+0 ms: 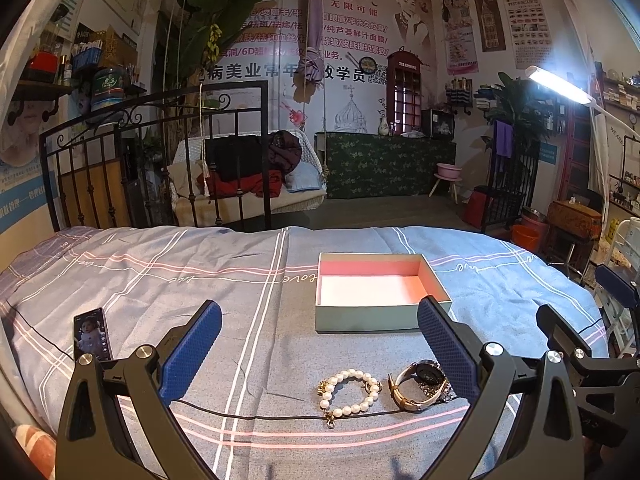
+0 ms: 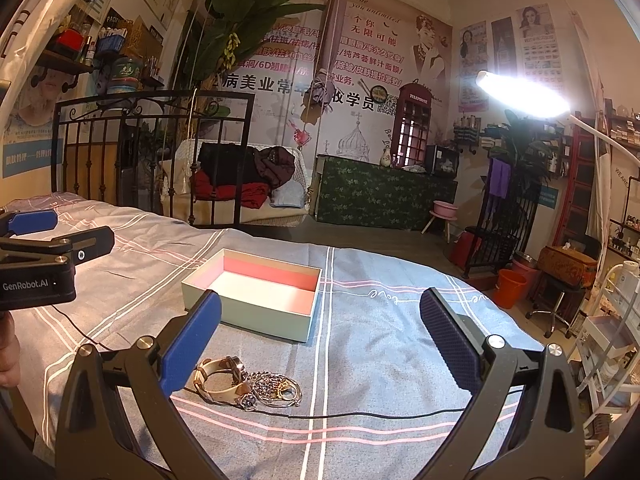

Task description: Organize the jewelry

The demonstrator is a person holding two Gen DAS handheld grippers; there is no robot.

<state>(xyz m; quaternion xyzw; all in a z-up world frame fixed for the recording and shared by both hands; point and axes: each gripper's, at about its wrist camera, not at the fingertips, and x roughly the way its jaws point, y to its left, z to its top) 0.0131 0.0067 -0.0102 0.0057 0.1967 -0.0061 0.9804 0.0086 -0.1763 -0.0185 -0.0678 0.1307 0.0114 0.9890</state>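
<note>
This is a beauty salon, with a bed serving as the work surface. The back wall carries a large mural [image 1: 340, 40] of Chinese advertising text beside a drawn woman's portrait, and posters [image 1: 524, 16] of women's faces and eyebrow or lip samples hang on the right wall. Shelves [image 2: 624, 132] at the right hold rows of small bottles and jars. A bright treatment lamp [image 2: 520, 94] on an arm reaches over the striped bedspread [image 1: 160, 280].
</note>
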